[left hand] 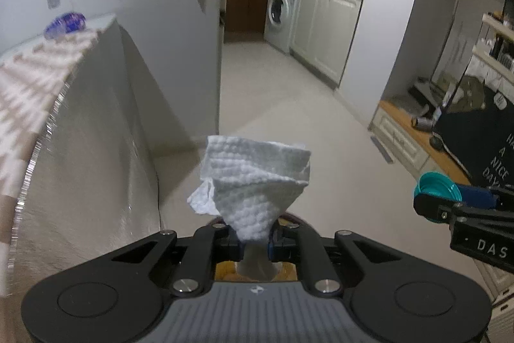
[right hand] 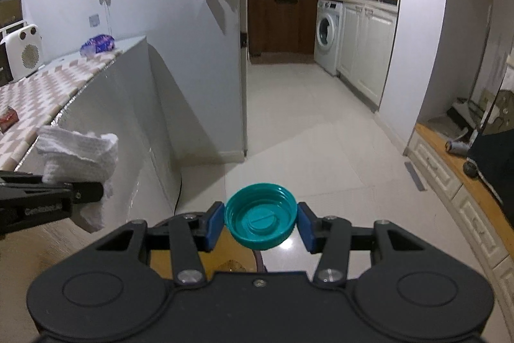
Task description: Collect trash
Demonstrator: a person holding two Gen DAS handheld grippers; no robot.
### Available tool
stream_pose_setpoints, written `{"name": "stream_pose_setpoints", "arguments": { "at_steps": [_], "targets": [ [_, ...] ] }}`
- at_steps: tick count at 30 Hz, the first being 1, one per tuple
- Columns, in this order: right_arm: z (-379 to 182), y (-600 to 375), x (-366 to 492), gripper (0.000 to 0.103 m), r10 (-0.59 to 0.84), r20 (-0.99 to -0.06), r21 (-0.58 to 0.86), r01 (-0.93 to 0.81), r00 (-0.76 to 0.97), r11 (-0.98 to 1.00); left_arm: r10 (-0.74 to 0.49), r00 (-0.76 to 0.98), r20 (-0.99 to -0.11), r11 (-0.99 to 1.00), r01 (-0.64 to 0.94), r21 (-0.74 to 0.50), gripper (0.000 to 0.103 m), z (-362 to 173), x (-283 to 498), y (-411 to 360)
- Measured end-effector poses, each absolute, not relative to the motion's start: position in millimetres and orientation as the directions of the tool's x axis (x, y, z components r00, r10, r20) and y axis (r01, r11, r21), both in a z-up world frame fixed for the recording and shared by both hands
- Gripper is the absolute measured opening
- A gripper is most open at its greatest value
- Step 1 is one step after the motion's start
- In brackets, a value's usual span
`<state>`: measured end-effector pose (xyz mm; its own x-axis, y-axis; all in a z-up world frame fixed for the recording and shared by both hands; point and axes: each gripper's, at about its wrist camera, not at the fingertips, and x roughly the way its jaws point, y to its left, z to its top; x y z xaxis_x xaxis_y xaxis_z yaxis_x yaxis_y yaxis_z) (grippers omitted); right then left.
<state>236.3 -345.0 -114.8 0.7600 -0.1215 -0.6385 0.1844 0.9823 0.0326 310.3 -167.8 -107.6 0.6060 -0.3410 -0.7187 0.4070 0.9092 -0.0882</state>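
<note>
My left gripper (left hand: 253,241) is shut on a crumpled white paper towel (left hand: 257,179) and holds it in the air over the floor. It also shows at the left of the right wrist view (right hand: 80,159). My right gripper (right hand: 260,222) is shut on a teal plastic lid (right hand: 260,216), open side up, held between the blue pads (right hand: 213,224). The lid also shows at the right edge of the left wrist view (left hand: 438,187). A crumpled blue wrapper (right hand: 98,44) lies on the far end of the checkered table (right hand: 48,85).
The table with its white cloth side (right hand: 135,124) stands to my left. A small red box (right hand: 8,118) and a white heater (right hand: 24,50) sit on it. Pale tiled floor (right hand: 305,124) leads to a washing machine (right hand: 327,36). A low cabinet (right hand: 449,176) runs along the right.
</note>
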Motion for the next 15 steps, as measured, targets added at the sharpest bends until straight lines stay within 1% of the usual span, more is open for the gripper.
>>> {"name": "stream_pose_setpoints", "arguments": {
  "at_steps": [7, 15],
  "targets": [
    [-143.8, -343.9, 263.1, 0.049, -0.078, -0.694, 0.065, 0.17, 0.716, 0.983, -0.328, 0.492, -0.806, 0.902, 0.417, -0.112, 0.013, -146.6, 342.1, -173.3],
    [-171.5, -337.1, 290.8, 0.049, -0.02, -0.743, 0.107, 0.149, 0.669, 0.983, -0.313, 0.365, -0.877, 0.896, 0.421, -0.144, 0.013, -180.2, 376.4, -176.8]
  ]
}}
